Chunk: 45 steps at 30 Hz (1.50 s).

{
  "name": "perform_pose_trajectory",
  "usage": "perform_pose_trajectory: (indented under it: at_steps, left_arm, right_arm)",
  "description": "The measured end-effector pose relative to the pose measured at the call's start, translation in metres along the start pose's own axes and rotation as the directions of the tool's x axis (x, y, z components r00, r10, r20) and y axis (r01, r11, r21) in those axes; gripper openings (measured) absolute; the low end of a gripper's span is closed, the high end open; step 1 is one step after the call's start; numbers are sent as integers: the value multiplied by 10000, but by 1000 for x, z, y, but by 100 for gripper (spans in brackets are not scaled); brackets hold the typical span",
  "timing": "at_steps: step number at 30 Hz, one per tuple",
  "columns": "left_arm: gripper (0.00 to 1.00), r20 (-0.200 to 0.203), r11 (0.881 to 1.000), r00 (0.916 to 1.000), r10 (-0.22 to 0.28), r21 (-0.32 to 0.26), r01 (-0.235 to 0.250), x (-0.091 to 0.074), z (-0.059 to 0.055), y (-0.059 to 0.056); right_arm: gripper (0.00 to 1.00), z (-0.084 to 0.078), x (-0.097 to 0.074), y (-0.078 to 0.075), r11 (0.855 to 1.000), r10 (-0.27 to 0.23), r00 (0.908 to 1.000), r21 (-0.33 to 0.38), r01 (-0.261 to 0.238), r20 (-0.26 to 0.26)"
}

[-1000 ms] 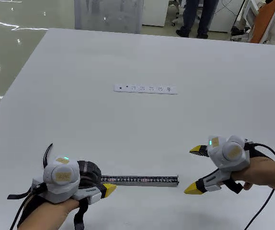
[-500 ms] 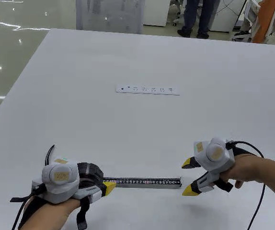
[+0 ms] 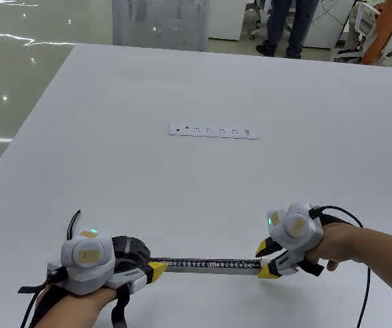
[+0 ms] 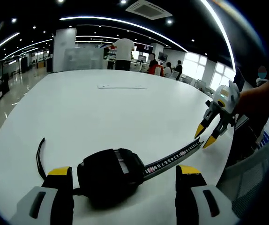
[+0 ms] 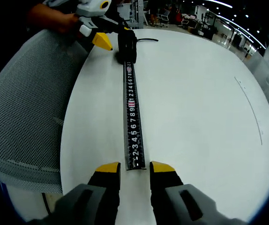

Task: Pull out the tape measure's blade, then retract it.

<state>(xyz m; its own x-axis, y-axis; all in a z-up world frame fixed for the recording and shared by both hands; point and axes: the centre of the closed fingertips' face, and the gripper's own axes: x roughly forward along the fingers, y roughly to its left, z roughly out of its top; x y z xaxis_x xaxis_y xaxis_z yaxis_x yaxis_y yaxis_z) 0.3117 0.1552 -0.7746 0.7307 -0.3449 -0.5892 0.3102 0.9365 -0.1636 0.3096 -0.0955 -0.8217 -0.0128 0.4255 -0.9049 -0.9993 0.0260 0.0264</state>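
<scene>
Tape measure case (image 3: 131, 250) at 7 o'clock on table (image 3: 114, 150); blade (image 3: 210, 264) lies flat, running toward 3. Power strip (image 3: 213, 130) well apart at 12. Left gripper (image 4: 124, 169) jaws wide, straddling case. Right gripper (image 3: 264, 260) jaws narrowly apart, flanking blade's end.

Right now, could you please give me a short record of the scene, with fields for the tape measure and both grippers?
tape measure case: black, on the white table, between the left gripper's jaws
left gripper: open, jaws either side of the case, gaps showing
blade: pulled out, flat on the table, running to the right gripper
right gripper: open, jaws flanking the blade's tip, a narrow gap each side
power strip: white, farther up the table, apart from both grippers
task stage: blade out, not yet retracted
</scene>
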Motion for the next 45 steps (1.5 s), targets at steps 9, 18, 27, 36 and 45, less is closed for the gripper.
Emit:
perform_pose_trajectory:
  at_steps: [9,18,27,36,45]
  left_arm:
    - [85,86,10000,10000,29,-56,-29,-1,2,1]
    - [80,-42,9982,9996,280,-533,-282,0,0,6]
    - [73,-45,9909,9975,702,-1149,-703,0,3,13]
    - [70,-328,9886,9931,1124,-967,-1151,10,-4,10]
    - [70,-248,9761,9824,1849,-1114,-1865,12,-5,15]
  right_arm:
    - [17,-4,5,1,9998,-106,9997,-182,102,-206]
    - [14,-2,4,2,9998,-67,9998,-170,64,-206]
    - [14,-3,6,1,9997,22,9963,-223,-41,-856]
    - [14,-3,5,2,9994,-126,9988,309,141,-481]
    - [14,-3,6,0,9985,-41,9988,550,68,-493]
